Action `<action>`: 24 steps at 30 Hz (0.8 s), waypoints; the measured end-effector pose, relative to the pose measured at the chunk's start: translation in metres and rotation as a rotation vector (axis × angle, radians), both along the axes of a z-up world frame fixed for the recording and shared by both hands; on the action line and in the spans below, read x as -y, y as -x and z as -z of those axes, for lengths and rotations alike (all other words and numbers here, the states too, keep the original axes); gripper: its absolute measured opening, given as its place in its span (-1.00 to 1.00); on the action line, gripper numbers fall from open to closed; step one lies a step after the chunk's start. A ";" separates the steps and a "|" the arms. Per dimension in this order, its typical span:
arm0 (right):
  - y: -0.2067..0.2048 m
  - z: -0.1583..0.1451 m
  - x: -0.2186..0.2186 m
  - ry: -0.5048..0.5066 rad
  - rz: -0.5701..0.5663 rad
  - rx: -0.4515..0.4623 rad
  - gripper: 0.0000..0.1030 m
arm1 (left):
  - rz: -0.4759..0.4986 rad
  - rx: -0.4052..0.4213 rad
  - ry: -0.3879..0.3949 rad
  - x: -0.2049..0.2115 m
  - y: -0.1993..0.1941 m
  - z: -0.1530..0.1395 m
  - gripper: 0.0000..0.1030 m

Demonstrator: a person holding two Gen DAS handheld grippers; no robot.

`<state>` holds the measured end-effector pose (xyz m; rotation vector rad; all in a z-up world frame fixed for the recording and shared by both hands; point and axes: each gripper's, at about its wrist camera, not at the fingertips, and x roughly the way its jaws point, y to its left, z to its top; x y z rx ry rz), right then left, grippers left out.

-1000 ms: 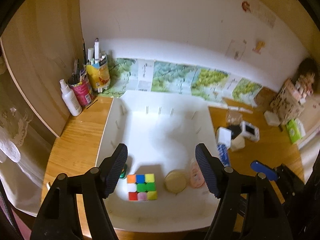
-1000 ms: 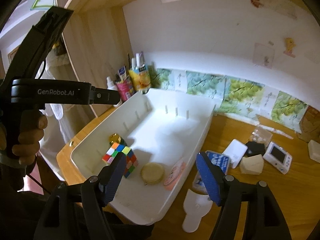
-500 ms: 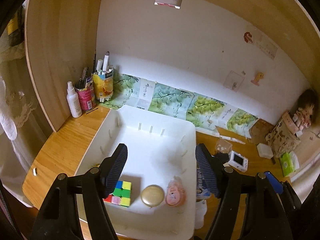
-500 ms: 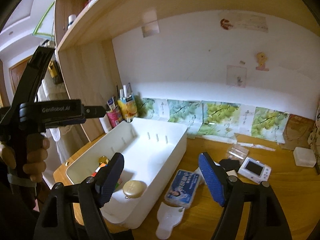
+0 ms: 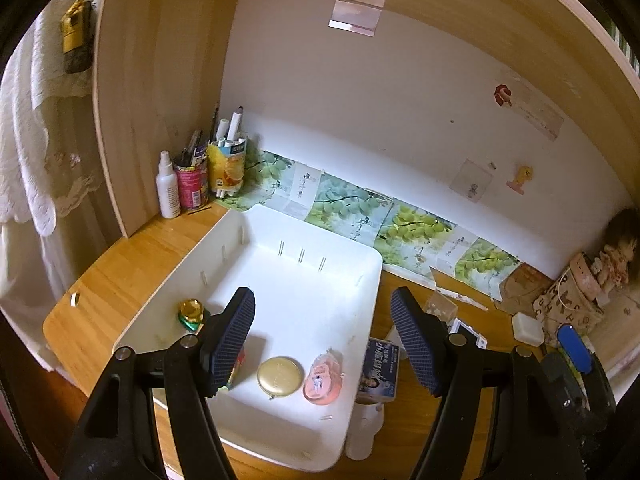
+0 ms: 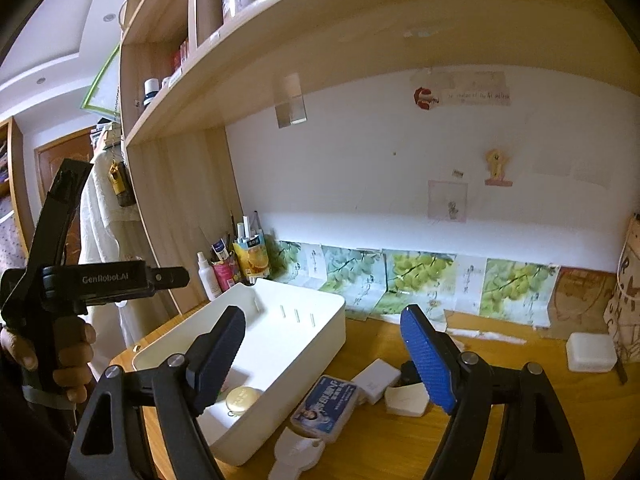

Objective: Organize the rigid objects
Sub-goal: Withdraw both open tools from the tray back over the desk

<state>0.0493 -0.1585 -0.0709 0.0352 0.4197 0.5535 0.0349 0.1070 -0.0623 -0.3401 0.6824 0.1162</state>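
Observation:
A white bin sits on the wooden desk. Inside it lie a round gold compact, a pink case, a small gold-and-green item and a colour cube, mostly hidden behind a finger. My left gripper hovers open above the bin's near end with nothing between its fingers. The right gripper hangs above the bin's right rim; its jaws are opening and hold nothing. Below it a blue tin lies on the desk beside the bin.
Right of the bin lie a white box, a cream case, a flat white piece and another white box. A spray bottle and pen cups stand at the back left. A hand grips the left tool.
Both grippers have drawn back and up from the bin, so more wall and shelf shows. The right jaws have widened. The cube has slipped behind the left finger.

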 end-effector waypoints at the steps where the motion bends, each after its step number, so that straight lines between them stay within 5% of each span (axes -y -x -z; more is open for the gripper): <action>1: -0.001 -0.001 0.003 0.003 -0.005 0.007 0.57 | -0.010 0.000 0.002 0.003 0.002 0.000 0.44; 8: -0.003 -0.006 0.025 0.025 -0.047 0.043 0.57 | -0.081 -0.007 0.023 0.023 0.016 0.007 0.53; 24: -0.027 0.010 0.080 0.096 -0.114 0.045 0.57 | -0.160 -0.182 0.053 0.077 0.036 0.050 0.61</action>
